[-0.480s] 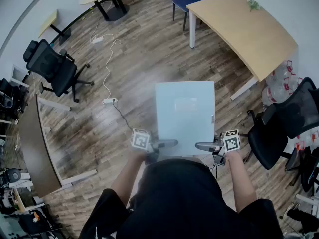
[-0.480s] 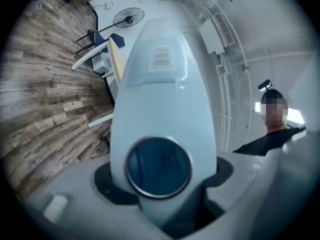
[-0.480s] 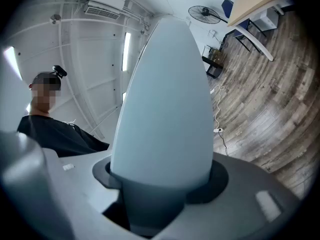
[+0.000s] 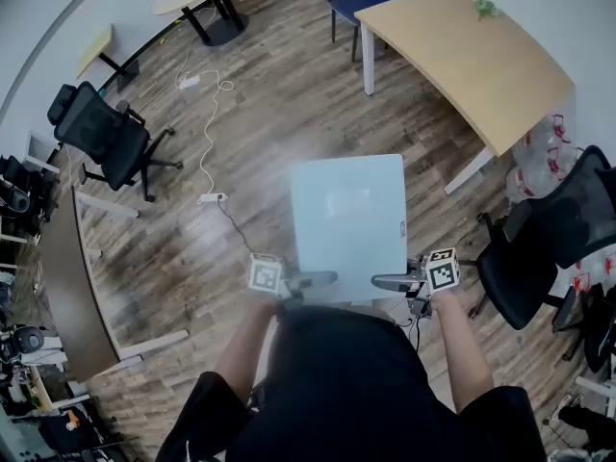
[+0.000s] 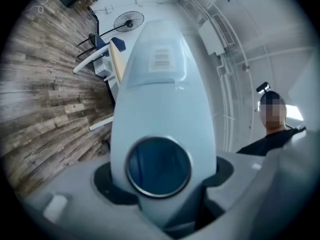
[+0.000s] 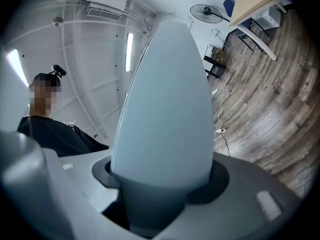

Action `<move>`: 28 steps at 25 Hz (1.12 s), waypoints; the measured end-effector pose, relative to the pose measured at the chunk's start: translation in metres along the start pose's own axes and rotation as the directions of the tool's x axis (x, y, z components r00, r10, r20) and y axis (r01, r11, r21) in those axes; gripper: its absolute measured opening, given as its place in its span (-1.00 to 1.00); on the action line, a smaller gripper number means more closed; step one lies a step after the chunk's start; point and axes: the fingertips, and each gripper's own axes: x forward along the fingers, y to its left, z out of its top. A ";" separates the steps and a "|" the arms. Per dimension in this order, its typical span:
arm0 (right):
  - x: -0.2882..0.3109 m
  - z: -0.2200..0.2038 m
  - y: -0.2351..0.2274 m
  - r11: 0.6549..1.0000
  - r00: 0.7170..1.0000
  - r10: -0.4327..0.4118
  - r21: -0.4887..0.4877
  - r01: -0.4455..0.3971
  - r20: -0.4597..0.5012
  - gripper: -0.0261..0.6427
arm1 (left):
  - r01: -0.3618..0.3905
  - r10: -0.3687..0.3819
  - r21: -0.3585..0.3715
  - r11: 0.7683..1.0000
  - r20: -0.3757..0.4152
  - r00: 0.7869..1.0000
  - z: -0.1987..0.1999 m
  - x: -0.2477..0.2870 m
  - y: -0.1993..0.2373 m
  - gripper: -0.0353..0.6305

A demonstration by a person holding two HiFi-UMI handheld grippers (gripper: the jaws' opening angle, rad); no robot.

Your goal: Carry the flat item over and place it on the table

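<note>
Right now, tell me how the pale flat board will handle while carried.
Likely stiff: the board juts out level though the left tongs and right tongs clamp only its near edge. Probably fairly light, then. Its smooth face looks slippery.

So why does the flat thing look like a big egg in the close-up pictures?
Left gripper view: the wide lens bulges the flat item into an egg, corners dark. Right gripper view: the same bulge. Head view: it looks square, though the floor bends.

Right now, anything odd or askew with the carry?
Grip looks fine: left gripper and right gripper both clamp the flat panel at its near edge. Only oddity: a white cable and power strip lie loose on the floor, left of it.
</note>
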 end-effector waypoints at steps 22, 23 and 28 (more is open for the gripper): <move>-0.015 0.088 -0.056 0.996 0.988 -0.084 -0.002 0.085 0.133 0.01 | 0.087 -0.086 0.015 0.996 -0.052 0.995 0.097 0.031 0.052 0.12; -0.014 0.100 -0.063 0.996 0.986 -0.091 0.000 0.092 0.139 0.01 | 0.094 -0.093 0.011 0.996 -0.056 0.994 0.111 0.031 0.057 0.12; 0.010 0.176 -0.092 0.994 0.977 -0.105 0.038 0.100 0.185 0.00 | 0.119 -0.118 0.006 0.993 -0.071 0.990 0.189 0.018 0.088 0.12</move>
